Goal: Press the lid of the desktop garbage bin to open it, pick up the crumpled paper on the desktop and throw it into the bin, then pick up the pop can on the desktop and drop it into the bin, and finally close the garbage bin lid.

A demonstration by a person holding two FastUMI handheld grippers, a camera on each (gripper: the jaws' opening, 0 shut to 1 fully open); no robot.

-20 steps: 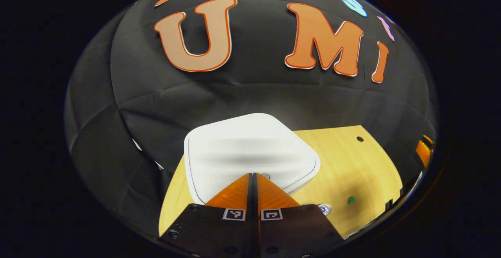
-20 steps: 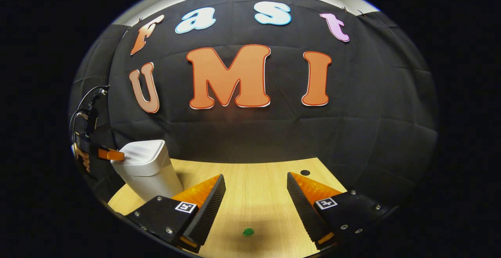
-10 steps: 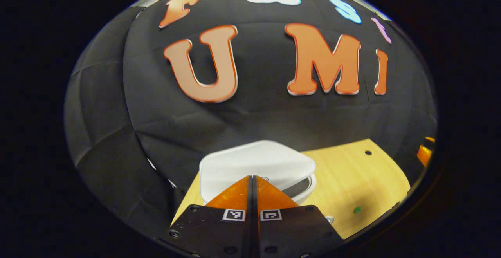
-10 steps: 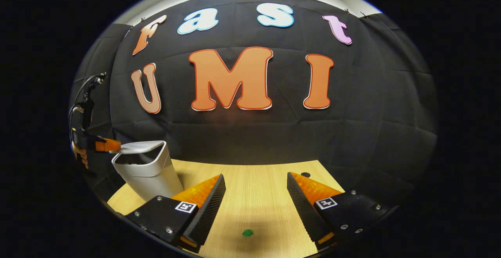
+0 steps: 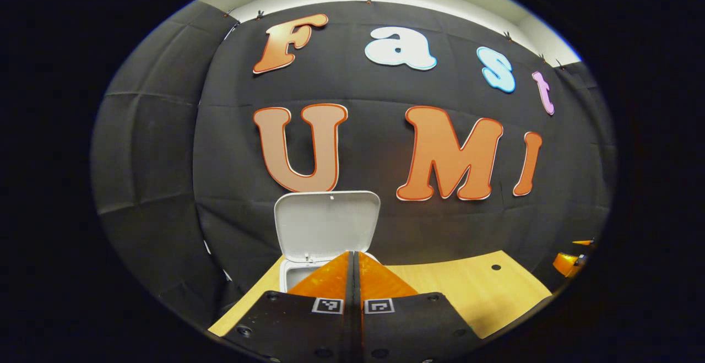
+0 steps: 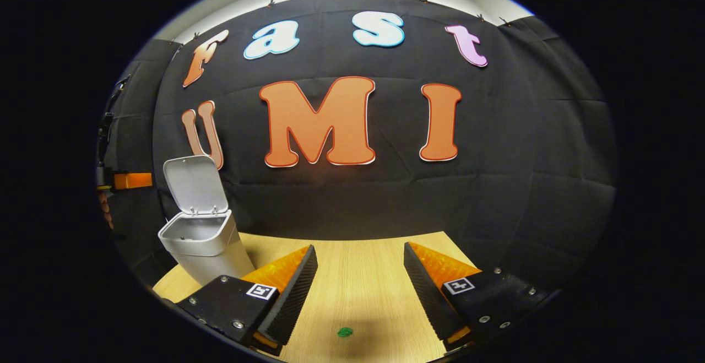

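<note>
Now the garbage bin (image 6: 205,244) stands at the desk's (image 6: 363,280) left end, lid (image 6: 193,184) upright: opening appears done. Your left gripper (image 5: 354,261) has its jaws together; your right gripper (image 6: 361,275) has them apart, empty. Next, locate the crumpled paper.

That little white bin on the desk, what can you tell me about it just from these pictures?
The garbage bin is a small white container that looks like smooth plastic, with rounded corners and walls narrowing toward the base. It stands upright near the back left part of the wooden desk, close to the black cloth wall. Its lid is open, hinged at the rear and standing almost upright, pale underside facing forward. The part of the inside that shows looks bare. Nothing touches it; the left gripper, fingers together, sits just in front.
</note>
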